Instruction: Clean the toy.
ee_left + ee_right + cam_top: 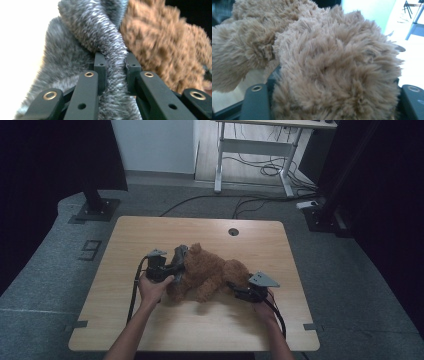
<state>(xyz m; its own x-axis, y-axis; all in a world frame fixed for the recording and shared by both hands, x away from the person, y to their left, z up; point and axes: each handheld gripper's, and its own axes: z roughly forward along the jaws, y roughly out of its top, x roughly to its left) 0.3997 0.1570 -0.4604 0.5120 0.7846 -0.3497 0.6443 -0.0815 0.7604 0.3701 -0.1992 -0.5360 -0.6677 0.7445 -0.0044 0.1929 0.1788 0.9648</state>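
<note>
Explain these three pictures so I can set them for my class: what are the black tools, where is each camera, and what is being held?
A person stands at a wooden table with a hand-held two-jaw clamp in each hand. The high view looks down from above. The other two cameras ride on the clamps and look along their jaws. On the table lies a brown teddy bear. The left gripper pinches a fold of grey knitted cloth by the bear's head. The right gripper has a furry limb of the bear between its jaws; whether it squeezes cannot be told.

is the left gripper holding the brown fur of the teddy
No, the left gripper has its fingers pinched on the grey knitted cloth, with the brown teddy bear beside it.
</note>
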